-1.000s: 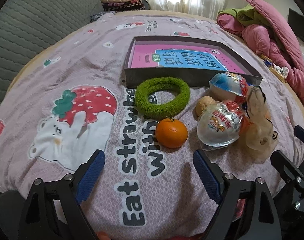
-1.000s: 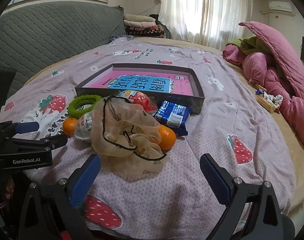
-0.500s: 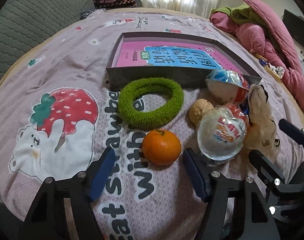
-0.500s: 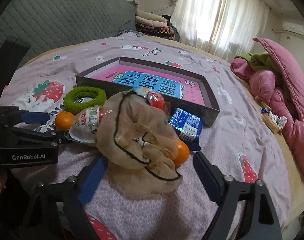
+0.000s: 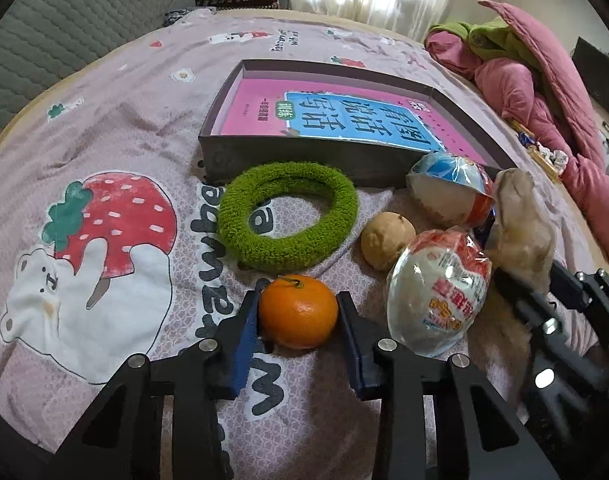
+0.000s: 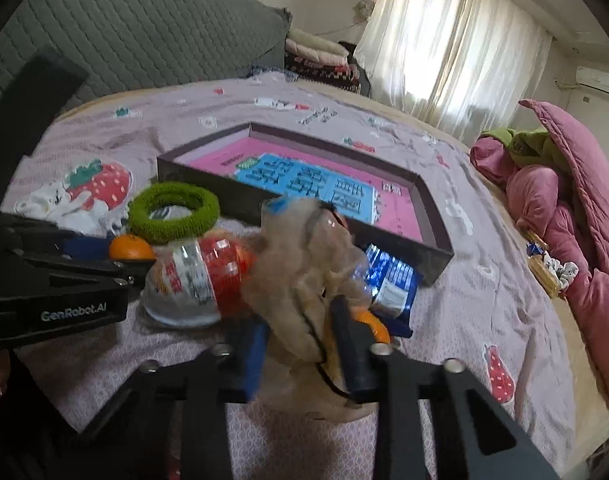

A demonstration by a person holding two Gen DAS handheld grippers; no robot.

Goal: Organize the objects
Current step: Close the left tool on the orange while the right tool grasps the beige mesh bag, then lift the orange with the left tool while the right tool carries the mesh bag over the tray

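Note:
An orange mandarin [image 5: 298,312] lies on the pink strawberry bedsheet [image 5: 104,128]. My left gripper [image 5: 299,291] has it between its blue pads, which touch both sides while the jaws are closing. A beige gauzy cloth with black trim [image 6: 300,264] is bunched up to the right of it, and my right gripper [image 6: 300,318] is shut on that cloth. The left wrist view shows the same cloth [image 5: 520,216] standing above the right gripper [image 5: 540,280]. The dark shallow box [image 5: 304,156] behind holds a pink and blue book [image 5: 364,116].
A green fuzzy ring [image 5: 288,216], a pale round fruit [image 5: 386,240] and two wrapped egg toys [image 5: 440,300] [image 5: 448,192] crowd the box front. A blue snack pack [image 6: 388,280] and a second mandarin [image 6: 374,322] lie behind the cloth. Pink quilts [image 5: 544,92] are piled at the right.
Both grippers moved forward and narrowed from wide open. The left jaws came in around the mandarin. The right jaws shut on the beige cloth, which bunched up.

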